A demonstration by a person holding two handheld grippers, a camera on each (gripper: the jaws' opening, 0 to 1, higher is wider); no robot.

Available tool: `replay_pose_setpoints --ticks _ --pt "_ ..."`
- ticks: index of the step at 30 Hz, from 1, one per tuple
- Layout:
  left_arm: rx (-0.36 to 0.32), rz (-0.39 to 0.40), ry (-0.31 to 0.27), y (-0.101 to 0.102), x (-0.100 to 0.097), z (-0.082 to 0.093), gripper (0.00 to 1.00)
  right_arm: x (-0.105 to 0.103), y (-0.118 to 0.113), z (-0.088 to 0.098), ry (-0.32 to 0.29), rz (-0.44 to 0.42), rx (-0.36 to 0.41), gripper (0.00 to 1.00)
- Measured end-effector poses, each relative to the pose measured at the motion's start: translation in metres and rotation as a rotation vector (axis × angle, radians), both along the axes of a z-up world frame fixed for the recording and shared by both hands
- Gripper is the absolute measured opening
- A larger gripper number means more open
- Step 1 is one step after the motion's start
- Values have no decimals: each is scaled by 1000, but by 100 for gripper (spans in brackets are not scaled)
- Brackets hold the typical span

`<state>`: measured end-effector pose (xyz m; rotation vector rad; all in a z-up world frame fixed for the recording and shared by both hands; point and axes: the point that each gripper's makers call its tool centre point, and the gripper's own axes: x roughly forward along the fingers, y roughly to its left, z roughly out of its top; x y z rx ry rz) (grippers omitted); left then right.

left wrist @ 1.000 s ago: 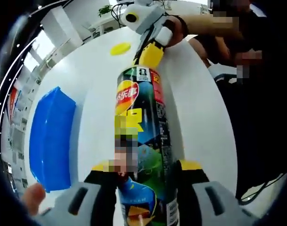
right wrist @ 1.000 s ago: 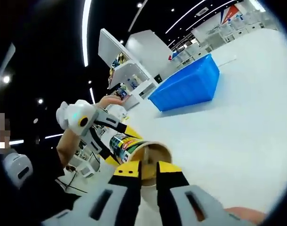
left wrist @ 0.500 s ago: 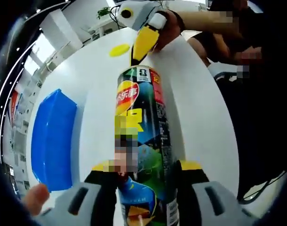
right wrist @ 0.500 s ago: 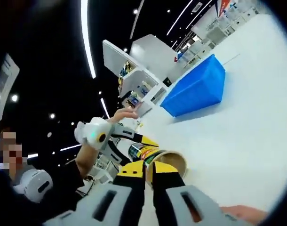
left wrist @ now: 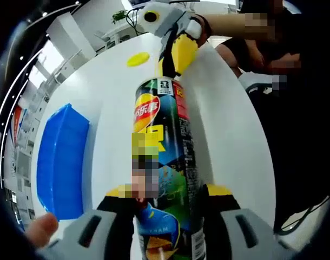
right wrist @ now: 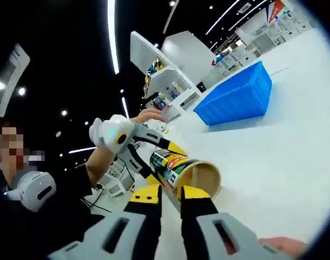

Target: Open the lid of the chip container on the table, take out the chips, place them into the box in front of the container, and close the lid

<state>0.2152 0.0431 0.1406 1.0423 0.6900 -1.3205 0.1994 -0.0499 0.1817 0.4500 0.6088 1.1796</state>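
The chip can (left wrist: 162, 157), dark green and yellow with its lid off, lies between my left gripper's (left wrist: 165, 192) jaws, which are shut on its lower body. In the right gripper view its open mouth (right wrist: 202, 176) faces me, and the left gripper (right wrist: 121, 138) holds it from behind. My right gripper (right wrist: 168, 193) sits just below and left of that mouth, jaws a narrow gap apart with nothing between them. It also appears as the right gripper (left wrist: 176, 54) at the can's far end. The yellow lid (left wrist: 138, 58) lies on the white table (left wrist: 224, 124). The blue box (left wrist: 62, 160) stands to the left.
The blue box (right wrist: 235, 100) also stands on the table (right wrist: 278, 162) beyond the can. A person's arm (left wrist: 230, 24) reaches in from the upper right. Shelving (right wrist: 165, 70) rises behind the table's far edge.
My right gripper's jaws, nearly together half a second ago, have parted a little and now sit lower left of the can's mouth. The left gripper still holds the can.
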Motion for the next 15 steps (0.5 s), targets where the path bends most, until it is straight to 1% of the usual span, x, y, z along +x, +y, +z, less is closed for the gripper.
replay_pose_setpoints --ticks 1,2,5,7,8,9,10,11,12,14,15 --pt "0 -1 0 0 0 0 50 5 -2 -4 -27 -25 -40 2" --pt "0 -3 -3 0 0 -1 50 5 3 -1 -42 -5 -19 3" --pt "-8 -2 -14 1 2 0 50 7 4 -2 -50 3 -48 2" --pt "-23 -8 -22 1 -1 0 50 3 5 -1 -88 25 -70 0" --pt "-27 -8 -25 2 0 1 50 2 6 2 -98 29 -68 0" --pt "-32 -7 -30 5 2 4 50 0 8 9 -127 39 -65 0" --pt "-38 -6 -34 6 2 6 50 -1 10 15 -145 47 -64 0" --pt "-47 -5 -38 6 2 8 50 -2 12 26 -164 60 -65 0" --pt "-66 -2 -45 5 2 13 50 -7 16 34 -176 67 -67 0" --pt "-96 8 -49 3 3 19 50 -10 19 47 -203 95 -105 0" --pt "-118 16 -52 3 4 23 50 -11 21 55 -227 110 -148 0"
